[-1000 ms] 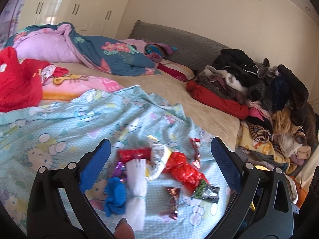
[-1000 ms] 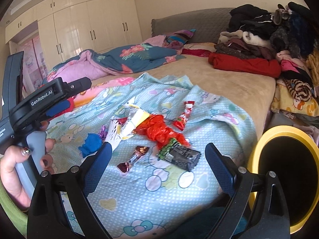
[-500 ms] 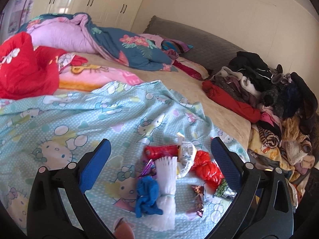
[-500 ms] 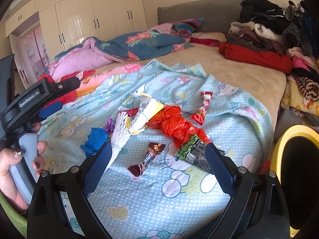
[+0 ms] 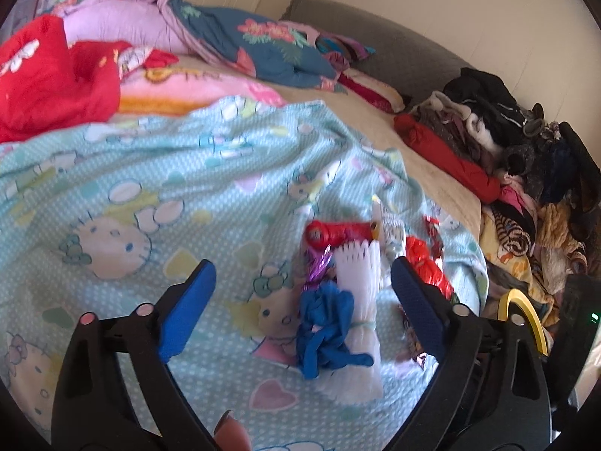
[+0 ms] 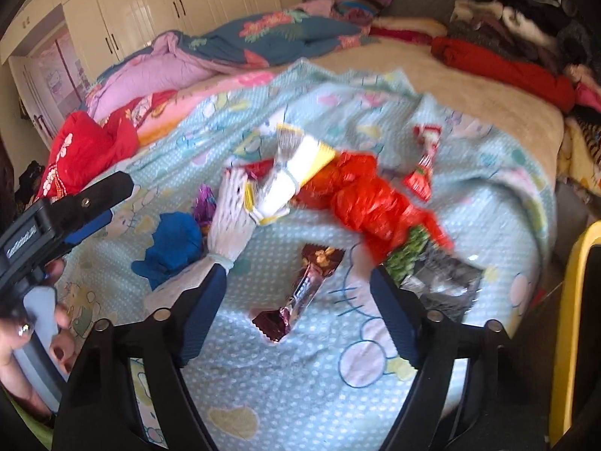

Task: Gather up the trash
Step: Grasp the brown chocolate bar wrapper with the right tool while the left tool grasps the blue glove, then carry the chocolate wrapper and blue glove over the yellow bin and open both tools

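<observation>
Approach step: right hand-held gripper (image 6: 296, 282) released, straddling the brown candy wrapper (image 6: 300, 297); left hand-held gripper (image 5: 302, 289) released above the blue glove (image 5: 325, 330). Next: close, carry to yellow-rimmed bin (image 6: 567, 319).

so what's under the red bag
A green and black wrapper pokes out from under the red bag's near end, on the blanket. Whatever else lies beneath is covered.
</observation>
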`<action>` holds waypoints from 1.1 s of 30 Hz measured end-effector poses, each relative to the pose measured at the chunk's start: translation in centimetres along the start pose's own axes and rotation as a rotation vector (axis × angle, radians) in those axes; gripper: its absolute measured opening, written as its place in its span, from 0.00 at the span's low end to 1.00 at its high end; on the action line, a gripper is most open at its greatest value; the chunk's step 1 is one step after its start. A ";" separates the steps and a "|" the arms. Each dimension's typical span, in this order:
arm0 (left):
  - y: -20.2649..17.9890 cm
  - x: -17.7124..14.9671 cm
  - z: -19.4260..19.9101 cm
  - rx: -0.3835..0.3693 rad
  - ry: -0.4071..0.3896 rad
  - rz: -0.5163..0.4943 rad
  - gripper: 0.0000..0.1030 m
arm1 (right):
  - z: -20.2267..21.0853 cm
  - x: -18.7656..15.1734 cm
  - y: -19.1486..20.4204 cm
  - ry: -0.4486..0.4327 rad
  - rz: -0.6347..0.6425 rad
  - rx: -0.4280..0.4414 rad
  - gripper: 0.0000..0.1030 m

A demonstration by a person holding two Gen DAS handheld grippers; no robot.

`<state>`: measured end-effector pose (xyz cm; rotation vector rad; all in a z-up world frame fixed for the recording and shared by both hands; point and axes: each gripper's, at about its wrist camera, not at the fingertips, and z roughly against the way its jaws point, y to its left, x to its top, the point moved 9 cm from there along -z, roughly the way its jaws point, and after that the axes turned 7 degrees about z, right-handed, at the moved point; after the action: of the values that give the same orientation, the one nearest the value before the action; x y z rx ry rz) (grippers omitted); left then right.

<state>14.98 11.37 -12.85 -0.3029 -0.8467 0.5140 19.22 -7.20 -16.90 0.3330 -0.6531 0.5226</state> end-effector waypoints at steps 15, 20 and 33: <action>-0.3 -4.5 -3.4 -0.064 0.182 0.029 0.42 | -2.0 -2.5 -1.2 0.073 -0.051 0.051 0.19; -1.2 -4.6 -3.3 -0.095 0.198 0.017 0.19 | -0.2 -2.3 -1.8 0.029 -0.094 0.083 0.19; -6.6 -3.5 0.0 -0.212 0.137 -0.075 0.12 | 4.0 -1.8 -2.0 -0.062 -0.068 0.085 0.19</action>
<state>15.10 3.89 -12.13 -0.4937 -0.7770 0.3298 17.16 -11.31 -15.37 0.4513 -0.6778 0.4772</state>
